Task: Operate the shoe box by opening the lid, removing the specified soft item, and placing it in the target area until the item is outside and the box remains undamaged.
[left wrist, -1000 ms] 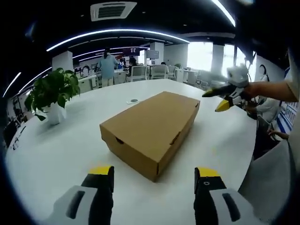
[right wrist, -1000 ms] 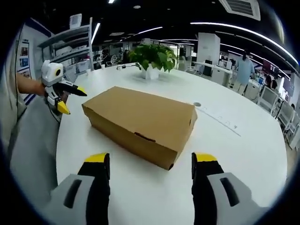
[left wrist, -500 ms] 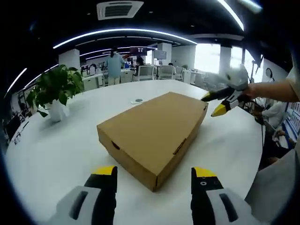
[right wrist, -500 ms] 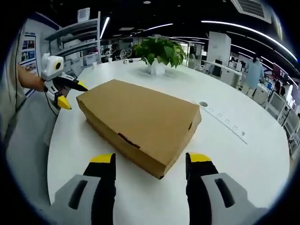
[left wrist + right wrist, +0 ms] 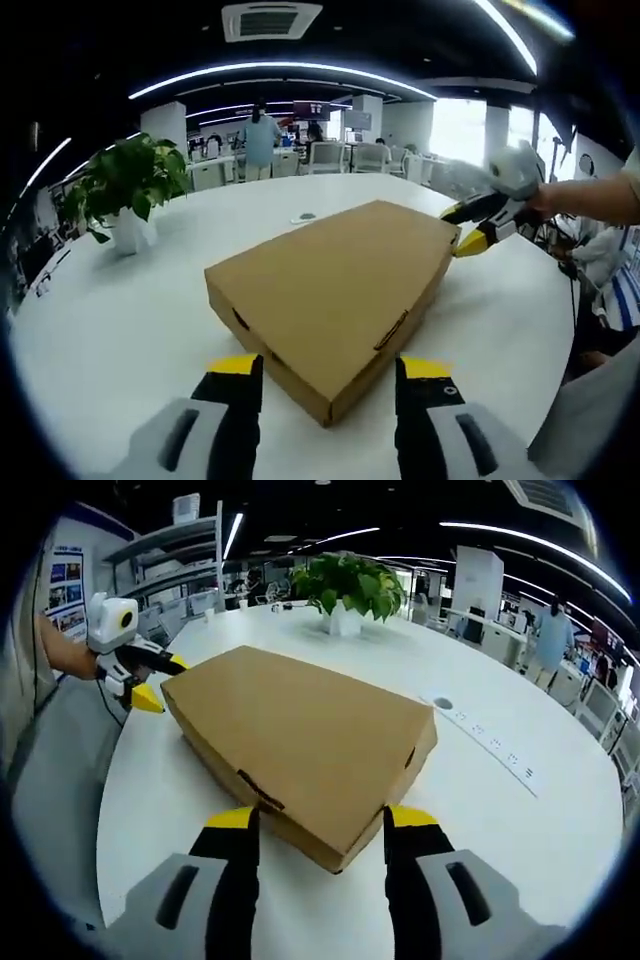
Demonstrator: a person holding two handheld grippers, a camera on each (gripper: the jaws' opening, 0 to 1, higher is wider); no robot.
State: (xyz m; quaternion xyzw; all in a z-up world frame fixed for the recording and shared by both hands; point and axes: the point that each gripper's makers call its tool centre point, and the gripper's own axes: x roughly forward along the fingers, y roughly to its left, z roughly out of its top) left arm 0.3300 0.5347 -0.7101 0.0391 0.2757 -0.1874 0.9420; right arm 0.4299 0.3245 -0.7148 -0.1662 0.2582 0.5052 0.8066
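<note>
Opposing close views, shared box [image 5: 335, 290]

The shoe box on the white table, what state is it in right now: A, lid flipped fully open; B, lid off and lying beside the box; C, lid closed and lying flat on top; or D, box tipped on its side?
C: the shoe box sits flat on the white table with its cardboard lid shut, and both the left gripper and the right gripper have open jaws at its corners.
</note>
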